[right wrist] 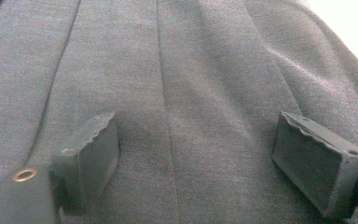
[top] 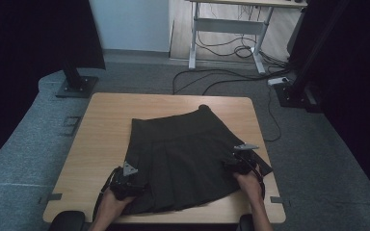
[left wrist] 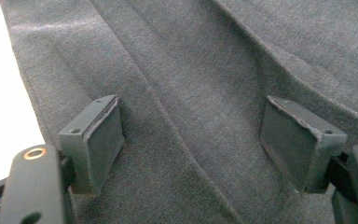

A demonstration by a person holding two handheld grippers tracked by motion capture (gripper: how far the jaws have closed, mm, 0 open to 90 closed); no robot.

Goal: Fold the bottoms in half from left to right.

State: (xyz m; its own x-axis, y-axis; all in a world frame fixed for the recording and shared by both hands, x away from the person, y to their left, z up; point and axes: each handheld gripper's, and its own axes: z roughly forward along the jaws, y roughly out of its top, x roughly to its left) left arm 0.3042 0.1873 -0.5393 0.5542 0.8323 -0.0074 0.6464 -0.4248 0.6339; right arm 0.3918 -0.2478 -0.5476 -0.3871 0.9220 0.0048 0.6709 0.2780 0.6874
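A dark grey pleated skirt (top: 183, 154) lies flat on the wooden table (top: 106, 130), waistband toward the far side. My left gripper (top: 130, 180) rests at the skirt's near left edge, and my right gripper (top: 241, 163) at its right edge. In the left gripper view the jaws (left wrist: 191, 144) stand wide apart over the pleated cloth (left wrist: 191, 70), nothing pinched between them. The right gripper view has its jaws (right wrist: 196, 154) equally wide over the cloth (right wrist: 168, 70), which lies flat beneath them.
The table's near edge (top: 164, 219) runs just past the skirt's hem. Bare wood lies left of the skirt. Beyond the table are grey carpet, cables (top: 231, 74), a desk frame (top: 226, 29) and dark stands (top: 77, 82) on both sides.
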